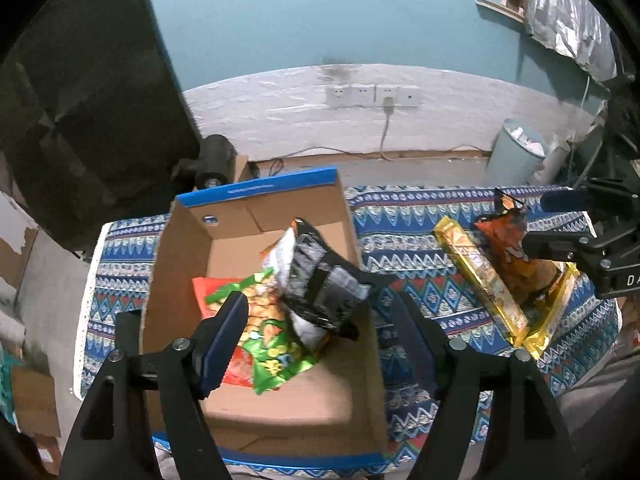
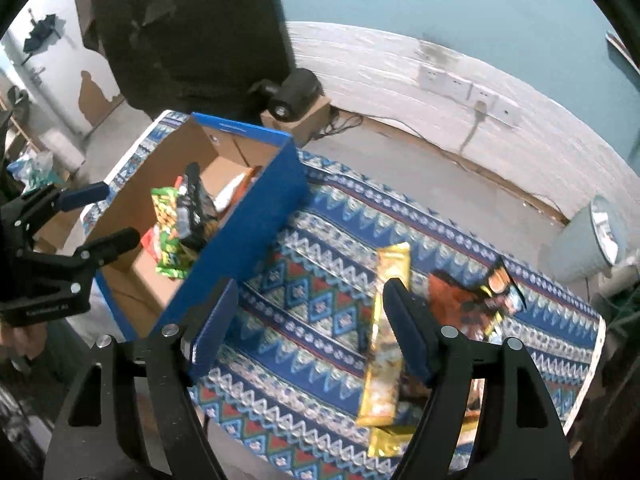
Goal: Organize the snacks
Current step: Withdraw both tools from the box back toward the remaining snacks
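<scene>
Left tool [image 1: 316, 316] hung spread and empty over the cardboard box [image 1: 256, 408] holding green snack bag [image 1: 268, 344] and black packet [image 1: 324, 292], right tool [image 2: 308, 328] spread above patterned surface [image 2: 304, 272], gold packs [image 2: 384, 344] and orange bag [image 2: 460, 300] lay beside it.

The left wrist camera looked steeply down from close above the cardboard box [image 1: 256, 408], which filled the lower centre of its frame. The right wrist camera looked down on the patterned cloth [image 2: 304, 300], with the box at centre left. Both views shared the box, the cloth and the gold packet [image 1: 480, 276].
</scene>
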Available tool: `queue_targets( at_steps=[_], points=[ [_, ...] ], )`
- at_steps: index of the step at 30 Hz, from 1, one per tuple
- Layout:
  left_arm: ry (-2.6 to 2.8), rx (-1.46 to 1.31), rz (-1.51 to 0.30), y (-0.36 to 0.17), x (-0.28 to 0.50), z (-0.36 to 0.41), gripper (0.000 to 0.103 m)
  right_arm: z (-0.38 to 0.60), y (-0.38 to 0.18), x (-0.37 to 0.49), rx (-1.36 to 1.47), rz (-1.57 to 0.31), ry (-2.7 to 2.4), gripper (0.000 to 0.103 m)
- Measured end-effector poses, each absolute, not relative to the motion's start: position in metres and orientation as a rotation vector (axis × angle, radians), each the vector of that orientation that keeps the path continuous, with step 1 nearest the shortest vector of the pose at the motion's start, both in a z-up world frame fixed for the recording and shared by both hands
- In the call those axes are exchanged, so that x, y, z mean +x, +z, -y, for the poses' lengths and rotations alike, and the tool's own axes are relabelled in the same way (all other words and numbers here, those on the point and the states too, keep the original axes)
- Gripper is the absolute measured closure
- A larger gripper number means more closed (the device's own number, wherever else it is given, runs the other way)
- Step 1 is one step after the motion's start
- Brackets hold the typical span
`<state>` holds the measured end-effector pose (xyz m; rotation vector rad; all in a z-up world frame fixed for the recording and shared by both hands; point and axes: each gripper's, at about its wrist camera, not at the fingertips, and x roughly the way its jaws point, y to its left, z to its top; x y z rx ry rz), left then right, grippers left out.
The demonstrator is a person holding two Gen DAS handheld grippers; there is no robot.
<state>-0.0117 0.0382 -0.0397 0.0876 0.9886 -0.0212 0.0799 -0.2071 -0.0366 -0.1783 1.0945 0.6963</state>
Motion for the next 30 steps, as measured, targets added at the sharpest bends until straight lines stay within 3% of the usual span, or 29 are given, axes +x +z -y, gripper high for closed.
queue_targets(
  at_steps=[18,30],
  points=[
    [-0.142,0.229,-1.093,-0.08,-0.003,0.056,0.027,0.313,-0.085,0.079,-0.116,-1.205,0.45,0.028],
    [-0.176,0.24,-1.186,-0.116,0.003,0.092,0.027,0.343,-0.168,0.062,-0.232,-1.368,0.295,0.028]
  ],
)
